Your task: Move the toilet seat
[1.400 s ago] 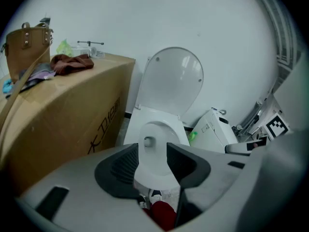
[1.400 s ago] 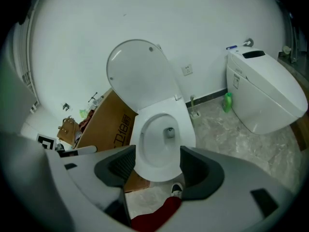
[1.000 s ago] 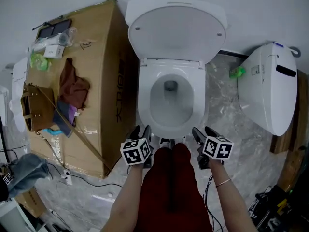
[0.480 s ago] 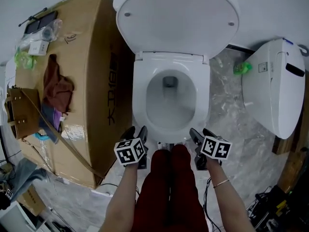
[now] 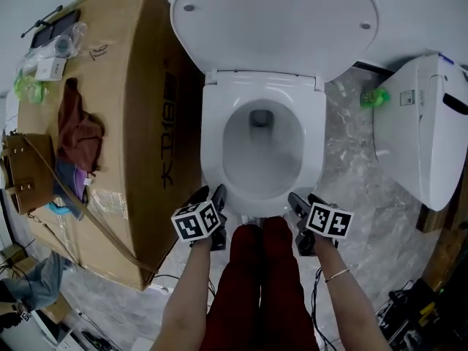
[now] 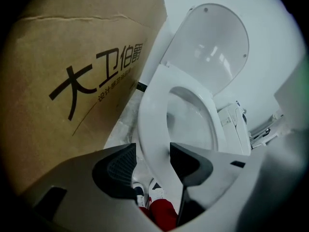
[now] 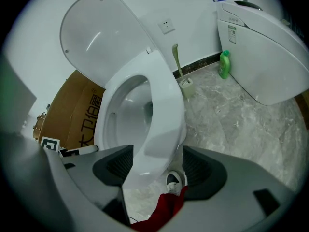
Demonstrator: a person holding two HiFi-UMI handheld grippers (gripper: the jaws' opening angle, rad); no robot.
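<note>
Left gripper (image 5: 210, 193) and right gripper (image 5: 303, 198), jaws spread and just opened wider, each straddle the front rim of the lowered toilet seat (image 5: 213, 141) at 6 o'clock. Marble-look floor (image 5: 345, 187); cardboard box (image 5: 139, 86) at 9 o'clock; second toilet (image 5: 420, 137) at 3 o'clock, cut off by the frame.

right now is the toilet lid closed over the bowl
No, the lid stands raised behind the uncovered bowl.

- We lose the top of the raised lid (image 5: 270, 28) past the head view's upper edge.
- The second toilet (image 5: 428, 137) runs off the right edge.
- We cannot identify the small items (image 5: 55, 57) on the cardboard box (image 5: 139, 86).
</note>
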